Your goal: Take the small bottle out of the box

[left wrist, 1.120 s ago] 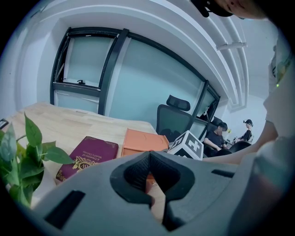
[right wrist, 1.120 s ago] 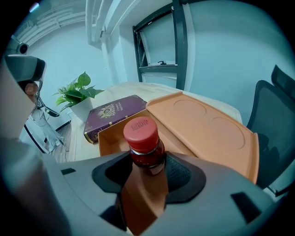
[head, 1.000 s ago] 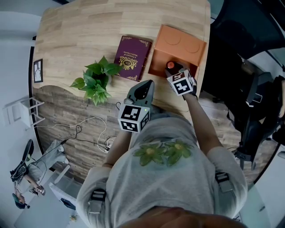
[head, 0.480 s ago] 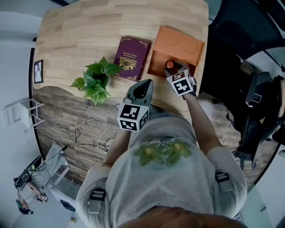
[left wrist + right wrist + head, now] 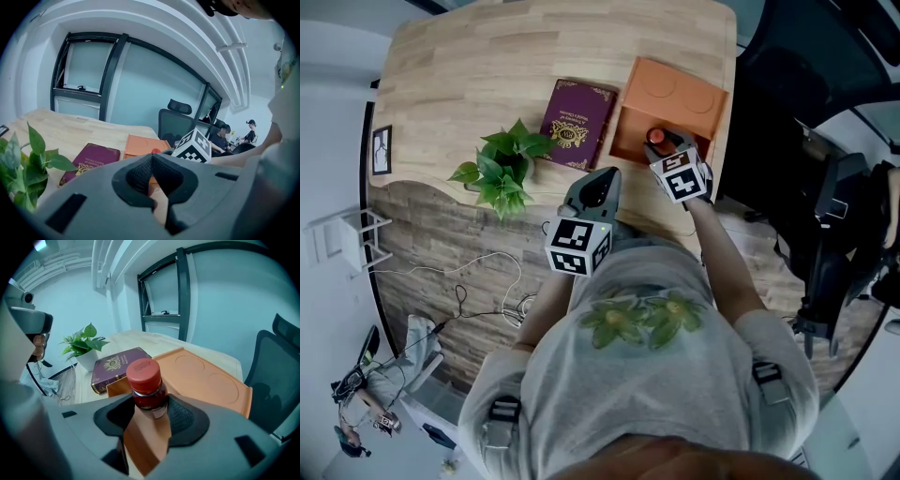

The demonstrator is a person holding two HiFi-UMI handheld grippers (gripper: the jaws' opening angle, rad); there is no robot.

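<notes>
An orange box (image 5: 630, 131) with its lid (image 5: 675, 89) folded back stands at the table's right edge. In it stands a small bottle (image 5: 656, 137) with a red cap and dark contents. My right gripper (image 5: 668, 150) reaches into the box from the near side. In the right gripper view its pads sit on both sides of the bottle (image 5: 146, 385), below the cap, and my right gripper (image 5: 147, 416) is shut on it. My left gripper (image 5: 595, 192) hovers over the table's front edge, left of the box. It is shut (image 5: 152, 180) and holds nothing.
A maroon book (image 5: 578, 122) lies just left of the box, and a potted green plant (image 5: 502, 164) stands further left. The table (image 5: 487, 66) ends close to the box's right side, where a dark office chair (image 5: 825, 234) stands. Cables (image 5: 478, 281) lie on the floor.
Both grippers keep their places by the box and the bottle. Only the head view has shifted a little.
</notes>
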